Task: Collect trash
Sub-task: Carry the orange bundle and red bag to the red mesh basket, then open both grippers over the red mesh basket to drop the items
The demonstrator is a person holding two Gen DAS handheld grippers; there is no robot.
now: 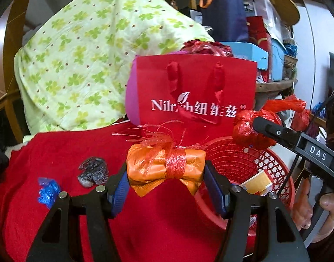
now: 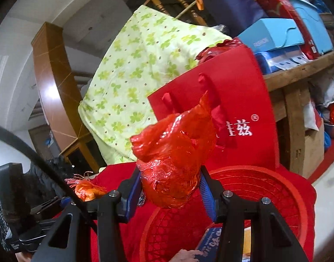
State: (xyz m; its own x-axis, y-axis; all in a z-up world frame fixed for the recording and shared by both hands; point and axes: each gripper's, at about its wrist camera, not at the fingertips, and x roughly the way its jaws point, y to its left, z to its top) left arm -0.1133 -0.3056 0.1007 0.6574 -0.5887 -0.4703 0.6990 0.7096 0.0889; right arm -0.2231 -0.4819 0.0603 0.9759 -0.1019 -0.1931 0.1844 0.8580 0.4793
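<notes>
- The left gripper is clamped on an orange wrapper tied in the middle with red ribbon; both blue pads press its ends, and it hangs above the red cloth covering the desk.
- The right gripper is clamped on a crumpled red foil bag, held over the red basket; in the left wrist view the same bag sits at about 2 o'clock from the orange wrapper.
- The red basket stands on the cloth at 3 o'clock from the left gripper, with a yellow box inside.
- On the cloth at 9 o'clock from the left gripper lie a dark speckled wrapper and a blue scrap, near each other but apart.
- A red paper bag stands upright behind the basket, with a green clover quilt at its 10 o'clock.
</notes>
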